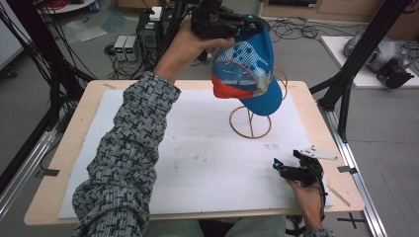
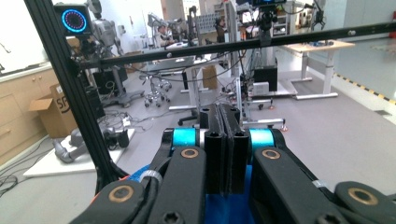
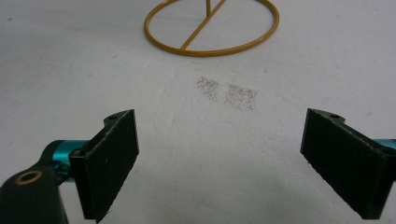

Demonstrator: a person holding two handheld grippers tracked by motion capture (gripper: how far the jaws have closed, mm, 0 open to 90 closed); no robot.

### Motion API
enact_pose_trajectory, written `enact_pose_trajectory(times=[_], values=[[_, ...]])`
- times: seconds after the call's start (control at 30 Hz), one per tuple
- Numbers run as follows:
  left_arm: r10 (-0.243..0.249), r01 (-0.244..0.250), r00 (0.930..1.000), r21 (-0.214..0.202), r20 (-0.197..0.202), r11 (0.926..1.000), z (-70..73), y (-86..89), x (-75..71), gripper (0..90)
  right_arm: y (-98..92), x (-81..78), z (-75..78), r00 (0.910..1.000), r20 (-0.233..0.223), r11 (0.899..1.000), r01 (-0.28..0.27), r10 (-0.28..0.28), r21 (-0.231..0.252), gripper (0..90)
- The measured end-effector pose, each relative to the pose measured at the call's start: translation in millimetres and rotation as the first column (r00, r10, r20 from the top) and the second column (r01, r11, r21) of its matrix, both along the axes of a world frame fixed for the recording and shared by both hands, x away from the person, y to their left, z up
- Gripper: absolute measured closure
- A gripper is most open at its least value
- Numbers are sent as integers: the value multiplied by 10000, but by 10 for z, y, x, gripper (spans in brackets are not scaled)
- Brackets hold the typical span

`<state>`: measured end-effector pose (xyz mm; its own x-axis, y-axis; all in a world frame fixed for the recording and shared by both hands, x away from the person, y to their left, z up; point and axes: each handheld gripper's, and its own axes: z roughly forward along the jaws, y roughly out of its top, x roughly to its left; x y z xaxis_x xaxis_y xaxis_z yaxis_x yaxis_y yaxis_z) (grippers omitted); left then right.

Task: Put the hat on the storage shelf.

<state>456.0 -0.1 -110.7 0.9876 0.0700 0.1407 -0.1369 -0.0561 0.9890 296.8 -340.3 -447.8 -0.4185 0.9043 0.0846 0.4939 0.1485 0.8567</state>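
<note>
Over a white mat (image 1: 197,163) on a wooden table (image 1: 64,148), amid cables and black frame posts (image 2: 70,93), the left gripper (image 1: 247,22) holds a blue cap (image 1: 252,69) aloft at 12 o'clock, above a wire stand (image 1: 251,129). Its own view shows jaws pressed together on blue cloth, with a lab of desks beyond. At 4 o'clock the right gripper (image 3: 219,163) rests with jaws wide; the stand's top is hidden behind the cap.

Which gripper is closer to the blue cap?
The left. The left gripper is clamped on the top of the blue cap, holding it up over the wire stand. The right gripper sits open, low near the table's front right edge.
</note>
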Motion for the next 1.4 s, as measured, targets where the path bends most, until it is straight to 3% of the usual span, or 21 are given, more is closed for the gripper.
enact_pose_trajectory(times=[0.43, 0.93, 1.2, 1.4], values=[[47, -47, 10000, -43, -85, 10000, 9, -265, 158, 885, -46, -58, 0, 10000, -26, 10000, 67, -67, 41, 104], [638, -619, 9976, 672, -268, 9958, -245, -455, 427, 884, -80, -96, -2, 10000, -39, 10000, 63, -63, 58, 104], [1107, -1013, 9925, 1590, -510, 9821, -467, -510, 589, 884, -74, -88, -3, 9999, -120, 10000, 37, -37, 40, 104], [1353, -1201, 9894, 2237, -535, 9672, -590, -550, 673, 884, -67, -79, -5, 9999, -133, 10000, 0, 0, -45, 104]])
